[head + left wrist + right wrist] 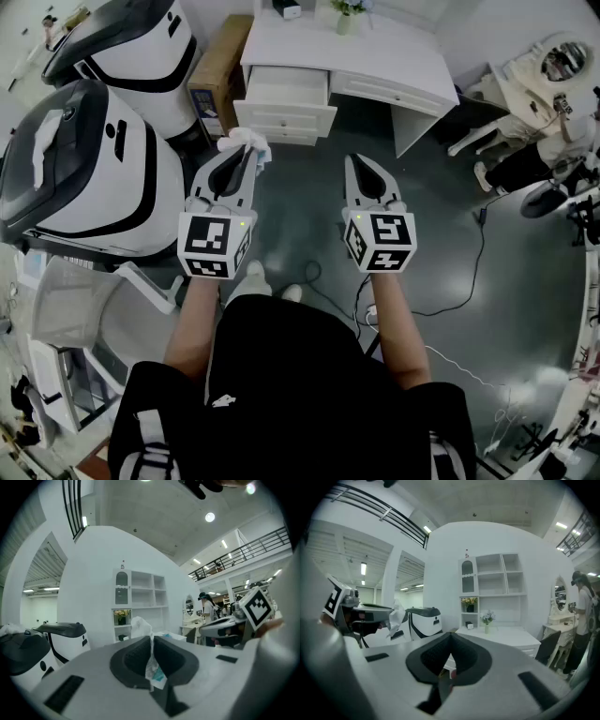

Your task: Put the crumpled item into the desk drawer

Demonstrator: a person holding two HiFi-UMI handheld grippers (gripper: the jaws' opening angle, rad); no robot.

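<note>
The crumpled item (243, 142), white plastic with a bit of blue print, is pinched at the tip of my left gripper (251, 150), which is shut on it. In the left gripper view the crumpled item (153, 667) hangs between the closed jaws and bunches up above them. My right gripper (357, 160) is held level beside the left, shut, with nothing in it. The white desk (375, 56) stands ahead across the dark floor, and its upper left drawer (284, 88) is pulled open. In the right gripper view the desk (506, 635) shows past the closed right gripper (450, 636).
Two large white-and-black machines (103, 169) stand close on the left, with a cardboard box (219, 67) between them and the desk. A small vase (348, 21) sits on the desk top. Cables (450, 291) trail over the floor on the right. A person (530, 155) sits at the far right.
</note>
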